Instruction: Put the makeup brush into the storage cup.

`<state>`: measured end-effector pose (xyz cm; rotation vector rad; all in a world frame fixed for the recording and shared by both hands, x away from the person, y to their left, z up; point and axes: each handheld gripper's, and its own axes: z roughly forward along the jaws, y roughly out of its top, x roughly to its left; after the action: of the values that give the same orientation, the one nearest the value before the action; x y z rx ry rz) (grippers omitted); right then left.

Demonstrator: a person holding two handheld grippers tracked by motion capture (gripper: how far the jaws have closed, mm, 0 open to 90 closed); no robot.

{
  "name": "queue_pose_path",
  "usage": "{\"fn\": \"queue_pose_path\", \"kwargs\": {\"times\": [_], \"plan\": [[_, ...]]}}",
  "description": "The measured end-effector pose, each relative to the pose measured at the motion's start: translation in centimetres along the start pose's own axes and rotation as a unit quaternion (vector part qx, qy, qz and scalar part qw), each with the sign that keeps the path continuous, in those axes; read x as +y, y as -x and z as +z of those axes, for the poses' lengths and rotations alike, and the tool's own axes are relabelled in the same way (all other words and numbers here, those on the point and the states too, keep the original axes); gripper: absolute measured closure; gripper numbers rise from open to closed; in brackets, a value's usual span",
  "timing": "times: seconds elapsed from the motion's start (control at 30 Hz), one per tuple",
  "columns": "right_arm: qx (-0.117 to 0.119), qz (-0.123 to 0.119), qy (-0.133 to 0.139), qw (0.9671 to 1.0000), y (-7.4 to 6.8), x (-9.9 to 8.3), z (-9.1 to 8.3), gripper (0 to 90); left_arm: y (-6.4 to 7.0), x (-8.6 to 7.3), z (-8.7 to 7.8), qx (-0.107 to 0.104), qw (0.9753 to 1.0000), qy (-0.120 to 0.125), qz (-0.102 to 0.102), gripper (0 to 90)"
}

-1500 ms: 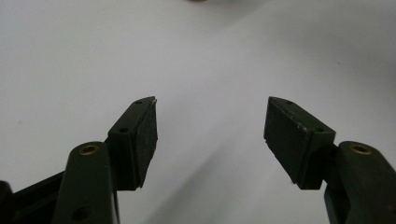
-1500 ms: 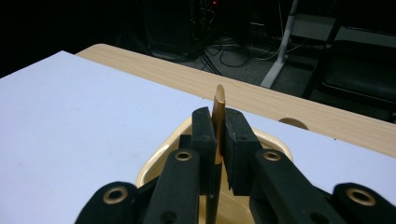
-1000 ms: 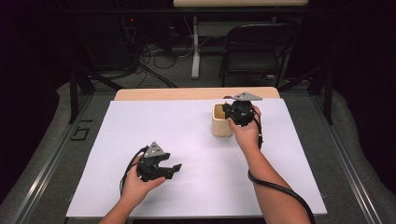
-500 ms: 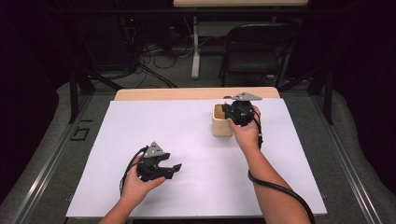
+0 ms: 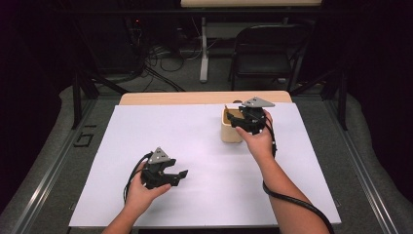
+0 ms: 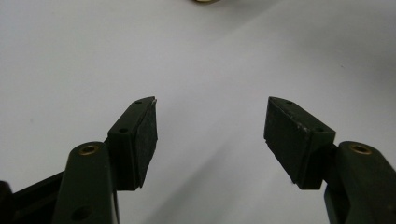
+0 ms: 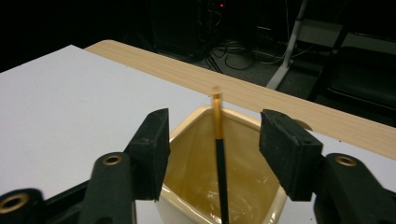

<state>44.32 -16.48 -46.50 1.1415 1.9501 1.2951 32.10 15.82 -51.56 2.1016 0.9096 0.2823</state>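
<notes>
The right gripper [image 7: 212, 154], jaws spread apart and holding nothing, hangs over the open mouth of a cream-coloured, square-sided glazed ceramic cup [image 7: 187, 137]. Between the parted jaws stands a thin stick with a black shaft and an orange-yellow upper end [image 7: 218, 140], leaning inside the cup with its tip rising above the rim; neither jaw touches it in the right gripper view. From above, the same gripper [image 5: 242, 123] sits just over the cup [image 5: 230, 134], the person's right hand [image 5: 258, 141] wrapped round its body and a black cable [image 5: 292, 200] trailing back along the forearm.

The cup stands on a white sheet covering the table [image 5: 195, 141], near the sheet's far edge, just short of the bare pale wooden strip of tabletop [image 5: 195, 98] beyond it.

The left gripper [image 6: 210, 126] is likewise released, its two black pads wide apart above bare white sheet. In the high view it [image 5: 181, 175] rests low in the person's left hand [image 5: 141, 192], well apart from the cup, toward the near edge of the sheet.

Beyond the table, past the cup, stands a dark folding chair [image 5: 265, 53] amid floor cables.
</notes>
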Motion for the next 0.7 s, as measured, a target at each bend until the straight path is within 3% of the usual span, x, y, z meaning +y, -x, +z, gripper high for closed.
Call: {"fn": "queue_pose_path", "kwargs": {"times": [0.7], "plan": [[0.038, -0.024, -0.036, 0.9983, -1.3, -2.1, -4.9, 39.4, -0.8, -0.1, -0.5, 0.006, 0.9999, -0.002, -0.010, 35.1]]}}
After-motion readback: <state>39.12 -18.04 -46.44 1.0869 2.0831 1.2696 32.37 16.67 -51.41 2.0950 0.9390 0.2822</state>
